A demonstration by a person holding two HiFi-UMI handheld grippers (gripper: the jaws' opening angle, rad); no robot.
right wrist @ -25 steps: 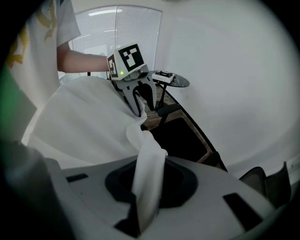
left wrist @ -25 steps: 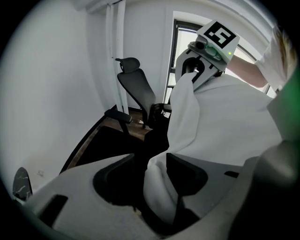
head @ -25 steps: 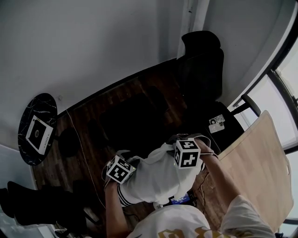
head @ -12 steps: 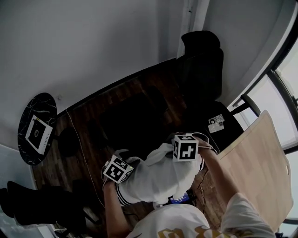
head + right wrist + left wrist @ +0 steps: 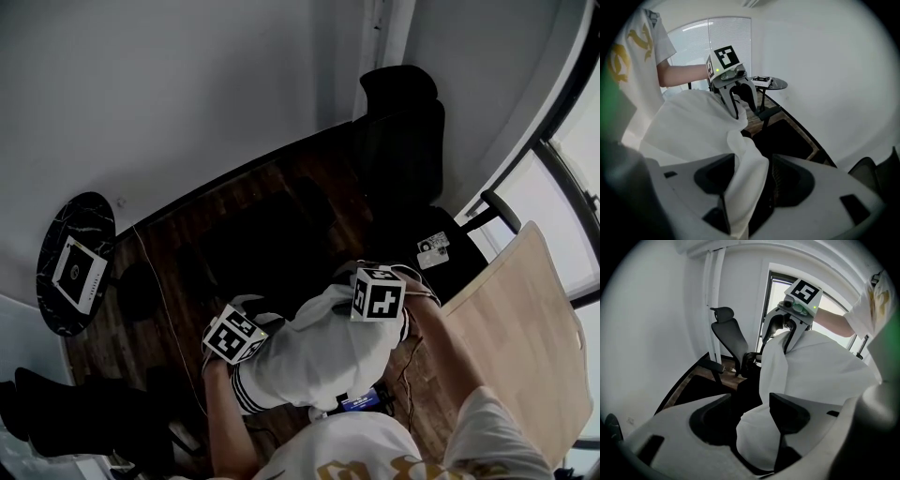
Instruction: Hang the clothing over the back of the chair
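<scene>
Okay so the left gripper (image 5: pixel 752 420) has its jaws spread wide, and the right gripper (image 5: pixel 752 183) has its jaws opening right now. The white shirt (image 5: pixel 319 356) lies draped in a hump spanning from one gripper to the other, with a loose fold sitting in each gap, not pinched. A black office chair (image 5: pixel 403 122) stands well beyond both.

The clothing (image 5: pixel 319 361) is white, with dark stripes at its lower-left hem. The upper-right chair (image 5: pixel 403 122) is black, the floor (image 5: pixel 178 225) dark brown wood, the desk (image 5: pixel 525 347) pale wood.
</scene>
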